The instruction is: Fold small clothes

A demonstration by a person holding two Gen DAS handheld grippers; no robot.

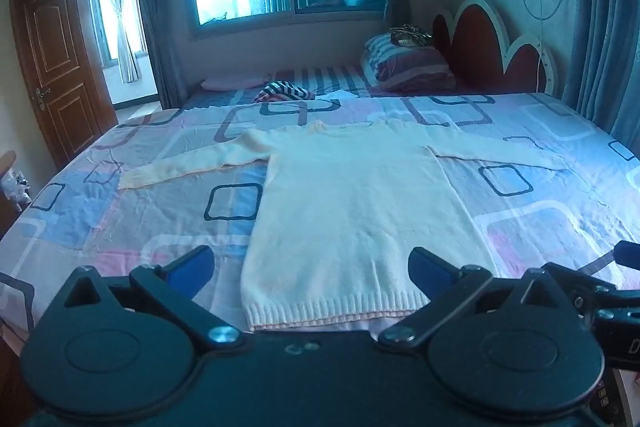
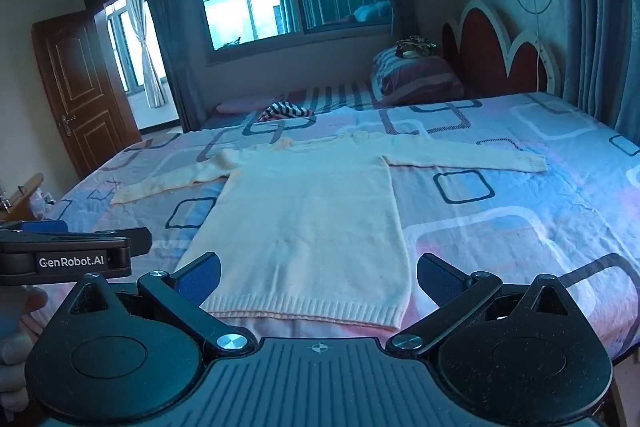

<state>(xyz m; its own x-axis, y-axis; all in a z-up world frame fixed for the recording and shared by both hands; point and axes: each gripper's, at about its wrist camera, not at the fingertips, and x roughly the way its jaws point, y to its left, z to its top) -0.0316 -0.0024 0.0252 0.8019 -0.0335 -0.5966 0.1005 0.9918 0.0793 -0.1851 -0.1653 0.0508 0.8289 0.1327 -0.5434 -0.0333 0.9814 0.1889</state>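
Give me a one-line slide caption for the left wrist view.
Open left tool above the ribbed hem of a cream sweater spread flat, sleeves out, on a patterned bedspread.

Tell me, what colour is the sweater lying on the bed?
The sweater is cream, almost white, with a ribbed hem; the left wrist view shows it best.

A cream knit sweater (image 1: 352, 203) lies flat and unfolded on a patterned bed (image 1: 540, 223), both long sleeves spread wide, its ribbed hem at the near edge, neckline far.
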